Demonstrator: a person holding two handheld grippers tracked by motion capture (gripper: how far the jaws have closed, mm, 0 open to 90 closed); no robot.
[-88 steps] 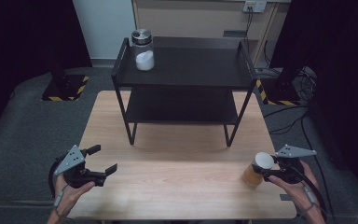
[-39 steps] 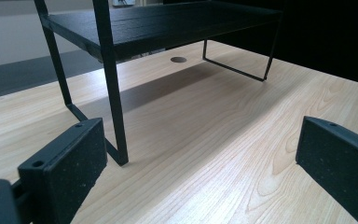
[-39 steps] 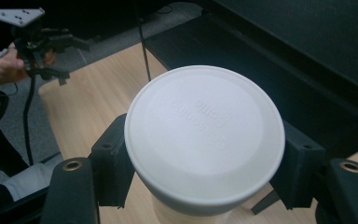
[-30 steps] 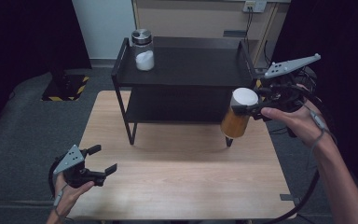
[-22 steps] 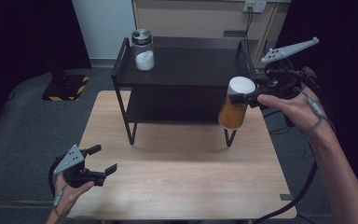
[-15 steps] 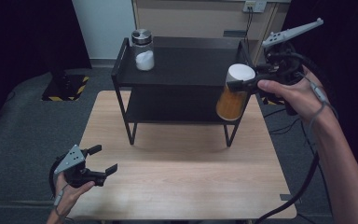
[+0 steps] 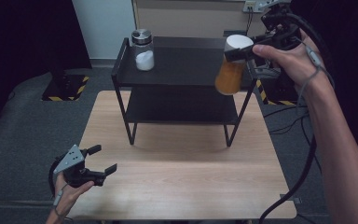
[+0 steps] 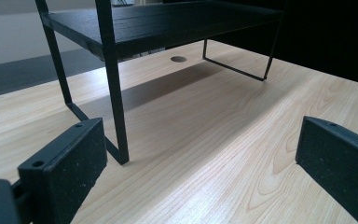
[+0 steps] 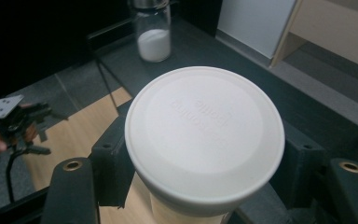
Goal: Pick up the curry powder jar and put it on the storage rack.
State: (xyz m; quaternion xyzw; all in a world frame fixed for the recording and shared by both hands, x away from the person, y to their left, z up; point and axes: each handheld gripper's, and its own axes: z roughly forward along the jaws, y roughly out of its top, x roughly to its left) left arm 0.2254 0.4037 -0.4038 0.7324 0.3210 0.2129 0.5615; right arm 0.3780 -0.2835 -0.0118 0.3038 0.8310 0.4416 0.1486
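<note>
An orange cup with a white lid (image 7: 231, 65) hangs in the air at the right end of the black shelf's top board (image 7: 186, 60), with my right gripper (image 7: 242, 52) shut on it just under the lid. From above, the right gripper view shows the lid (image 9: 204, 128) with a jaw on each side. A glass jar with white powder and a metal lid (image 7: 143, 49) (image 9: 153, 31) stands upright on the top board's left end. At the table's front left, my left gripper (image 7: 101, 160) stands open and holds nothing; its pads (image 8: 70, 163) frame bare wood.
The black two-level shelf stands at the back of the wooden table (image 7: 182, 177), its lower board (image 7: 182, 105) bare. The shelf's thin front leg (image 8: 116, 107) rises close ahead of the left gripper. A cable (image 7: 298, 177) trails off the table's right edge.
My right gripper has risen with the cup from beside the shelf's right side to the height of the top board. The left gripper has not moved.
</note>
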